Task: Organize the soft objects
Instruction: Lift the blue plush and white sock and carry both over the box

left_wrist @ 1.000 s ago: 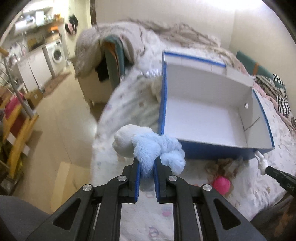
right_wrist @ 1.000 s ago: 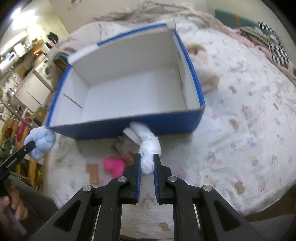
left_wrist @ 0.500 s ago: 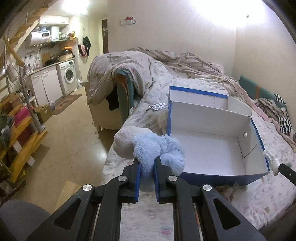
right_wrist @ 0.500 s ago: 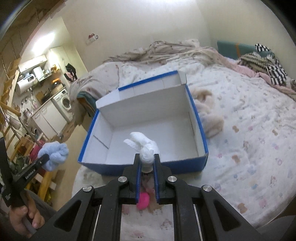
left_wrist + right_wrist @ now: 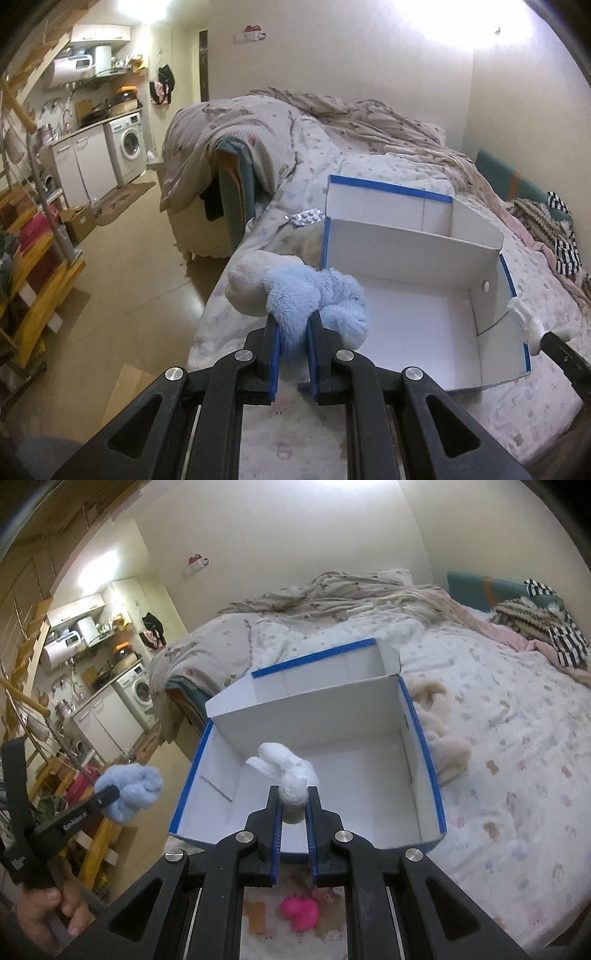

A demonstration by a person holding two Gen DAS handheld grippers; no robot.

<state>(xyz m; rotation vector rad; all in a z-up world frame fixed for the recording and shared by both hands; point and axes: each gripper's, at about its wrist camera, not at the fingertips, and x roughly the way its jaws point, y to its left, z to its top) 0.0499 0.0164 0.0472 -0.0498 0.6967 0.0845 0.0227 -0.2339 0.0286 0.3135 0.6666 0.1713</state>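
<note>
Left gripper clamps a fluffy blue toy near the box (open, blue-edged, on the bed); right gripper pinches a white toy above it.

pale blue plush toy, white sock, blue-edged white box

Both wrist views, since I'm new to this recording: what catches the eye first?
A big open blue-and-white box sits on the bed. The left gripper pinches a fluffy blue plush toy beside it, while the right gripper holds a white soft toy over its inside.
</note>
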